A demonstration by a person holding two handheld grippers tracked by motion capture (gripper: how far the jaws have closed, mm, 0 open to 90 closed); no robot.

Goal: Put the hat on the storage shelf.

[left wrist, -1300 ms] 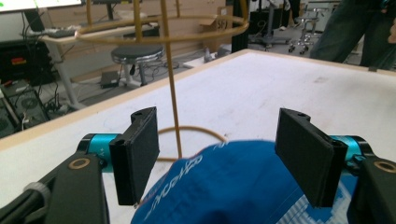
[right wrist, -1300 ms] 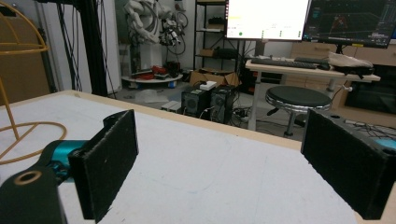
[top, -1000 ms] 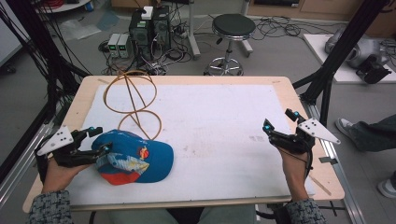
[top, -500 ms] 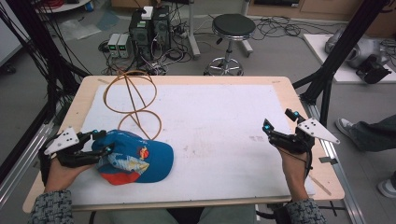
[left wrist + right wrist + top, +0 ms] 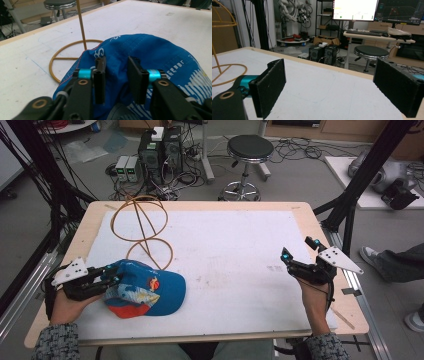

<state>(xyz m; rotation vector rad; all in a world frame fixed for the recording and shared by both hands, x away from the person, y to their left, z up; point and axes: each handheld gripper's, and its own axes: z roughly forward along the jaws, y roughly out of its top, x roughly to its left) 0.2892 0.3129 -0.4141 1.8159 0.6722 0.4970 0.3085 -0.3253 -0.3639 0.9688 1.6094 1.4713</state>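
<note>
A blue cap [image 5: 150,290] with a red brim and printed patches lies at the table's front left. My left gripper [image 5: 111,276] is at its left edge, and the tips reach onto the blue crown. In the left gripper view the jaws [image 5: 116,67] stand a narrow gap apart, with the cap's fabric [image 5: 155,52] between and beyond them. My right gripper [image 5: 298,248] hovers near the table's right edge, wide open and holding nothing. The right gripper view shows only bare white table between its jaws [image 5: 329,85].
A tan wire stand [image 5: 145,227] with a ring base [image 5: 56,58] rises just behind the cap. A white mat [image 5: 235,250] covers the wooden table. A stool [image 5: 250,150] and computer boxes [image 5: 160,150] sit on the floor beyond the far edge.
My left gripper has slid a little to the right, onto the cap's edge. The cap, the stand and the right gripper have stayed where they were.
</note>
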